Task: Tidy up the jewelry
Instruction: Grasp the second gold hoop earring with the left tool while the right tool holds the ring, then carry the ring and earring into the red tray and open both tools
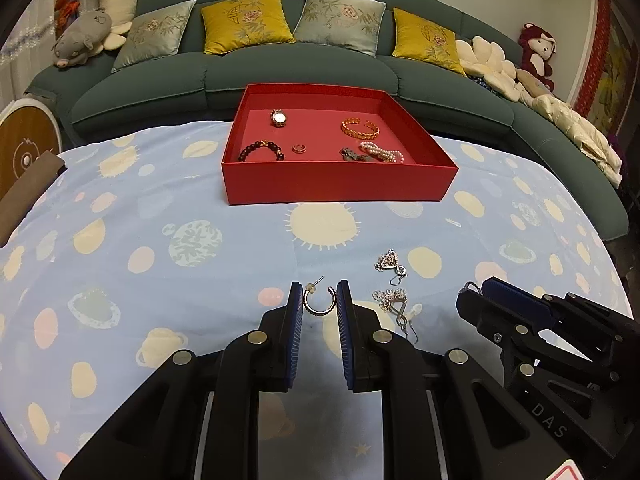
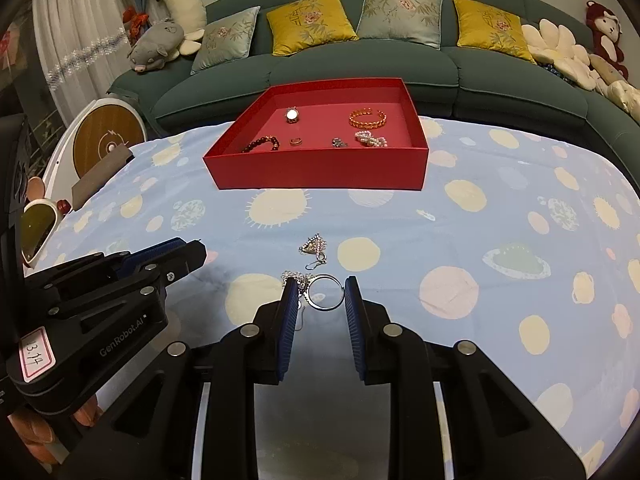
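A red tray (image 1: 340, 182) (image 2: 320, 174) at the far side of the table holds a watch (image 1: 279, 117), a gold bangle (image 1: 360, 128), a dark bead bracelet (image 1: 261, 149), a small ring (image 1: 299, 148) and a pearl bracelet (image 1: 382, 151). My left gripper (image 1: 319, 300) is open around a gold hoop earring (image 1: 320, 300) on the cloth. My right gripper (image 2: 321, 294) is open around a silver hoop earring (image 2: 326, 293). A triangular earring (image 1: 389, 262) (image 2: 314, 247) and a flower earring (image 1: 390, 298) lie between them.
The table has a blue cloth with planet prints (image 1: 160, 240). A green sofa with cushions (image 1: 248, 20) stands behind it. A brown pad (image 1: 28, 192) lies at the table's left edge. Sunglasses (image 2: 36, 228) lie at the left in the right wrist view.
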Demonstrator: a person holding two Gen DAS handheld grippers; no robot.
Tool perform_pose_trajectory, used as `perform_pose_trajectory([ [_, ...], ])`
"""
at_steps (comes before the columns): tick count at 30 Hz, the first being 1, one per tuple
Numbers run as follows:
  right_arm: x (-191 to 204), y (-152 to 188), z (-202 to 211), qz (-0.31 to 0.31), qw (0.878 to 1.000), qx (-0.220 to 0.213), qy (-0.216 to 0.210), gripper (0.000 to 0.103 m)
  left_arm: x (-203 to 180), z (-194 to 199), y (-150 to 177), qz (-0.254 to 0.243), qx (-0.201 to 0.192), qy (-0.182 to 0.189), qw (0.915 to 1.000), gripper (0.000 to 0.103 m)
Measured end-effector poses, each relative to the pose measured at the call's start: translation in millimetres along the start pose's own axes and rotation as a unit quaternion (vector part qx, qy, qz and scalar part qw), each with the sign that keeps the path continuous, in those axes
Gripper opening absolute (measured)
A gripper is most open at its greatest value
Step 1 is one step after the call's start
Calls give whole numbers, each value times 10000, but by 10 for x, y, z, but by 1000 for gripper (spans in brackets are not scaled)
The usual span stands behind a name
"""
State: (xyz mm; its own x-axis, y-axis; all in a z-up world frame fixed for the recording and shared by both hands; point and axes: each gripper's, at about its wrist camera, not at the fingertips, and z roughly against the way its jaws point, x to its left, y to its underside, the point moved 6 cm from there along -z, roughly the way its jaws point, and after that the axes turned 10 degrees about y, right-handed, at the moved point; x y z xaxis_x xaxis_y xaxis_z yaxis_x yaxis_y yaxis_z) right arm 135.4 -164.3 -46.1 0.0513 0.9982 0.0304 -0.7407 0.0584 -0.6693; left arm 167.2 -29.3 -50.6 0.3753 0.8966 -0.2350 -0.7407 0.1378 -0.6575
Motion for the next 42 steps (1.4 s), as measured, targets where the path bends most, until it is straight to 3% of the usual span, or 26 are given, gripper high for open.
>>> perform_pose_trajectory([
  [35,239,-270,171,-31,9994,-290,-190,23,86,226,-232,309,-305,4,9991,15],
  [42,154,-464,233,-33,9990,-435,-123,23,153,338,-459,199,-487,-71,9986,15],
])
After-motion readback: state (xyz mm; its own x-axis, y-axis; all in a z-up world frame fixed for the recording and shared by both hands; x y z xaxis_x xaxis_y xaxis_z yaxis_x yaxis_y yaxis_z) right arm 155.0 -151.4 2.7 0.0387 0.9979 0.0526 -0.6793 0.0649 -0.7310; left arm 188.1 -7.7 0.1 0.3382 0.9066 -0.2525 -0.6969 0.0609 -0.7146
